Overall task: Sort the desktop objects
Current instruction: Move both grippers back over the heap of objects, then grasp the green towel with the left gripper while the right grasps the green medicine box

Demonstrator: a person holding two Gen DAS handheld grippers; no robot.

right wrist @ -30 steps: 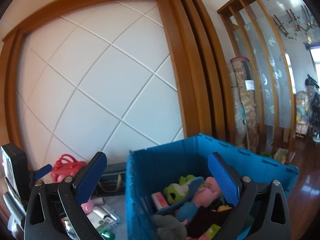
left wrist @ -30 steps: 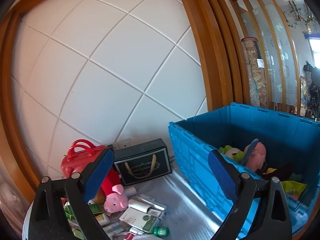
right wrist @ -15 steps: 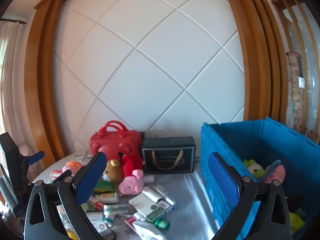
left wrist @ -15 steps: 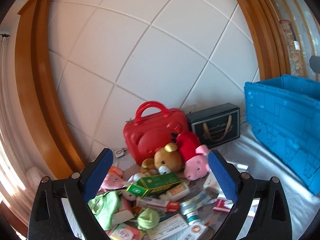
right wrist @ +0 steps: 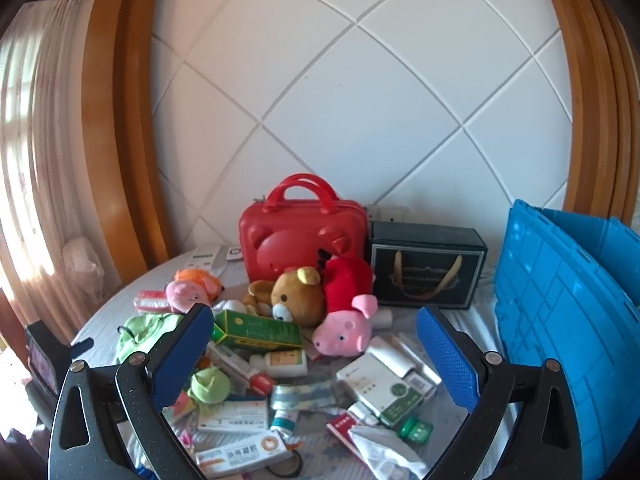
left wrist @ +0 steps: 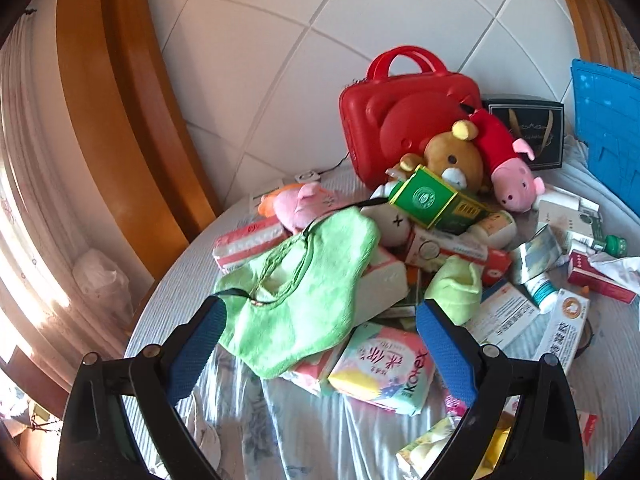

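Observation:
A heap of objects covers the table: a green cloth (left wrist: 304, 280), a Kotex pack (left wrist: 384, 368), a green box (left wrist: 436, 200), a brown bear plush (left wrist: 452, 160) and a pink pig plush (left wrist: 516, 180). My left gripper (left wrist: 320, 344) hangs open just above the green cloth and the Kotex pack, holding nothing. My right gripper (right wrist: 316, 352) is open too, higher up, facing the pig plush (right wrist: 344, 332), the bear (right wrist: 292, 296) and the green box (right wrist: 260, 330). Medicine boxes (right wrist: 380, 388) lie below it.
A red case (right wrist: 304, 232) and a dark gift box (right wrist: 424, 268) stand against the tiled wall. The blue crate (right wrist: 568, 320) sits at the right, its wall (left wrist: 608, 128) near the heap. The table's left edge (left wrist: 160, 292) curves beside a wooden frame.
Both grippers swung left, away from the blue crate, toward the heap. The left one also dropped down close over the green cloth. Both stayed open.

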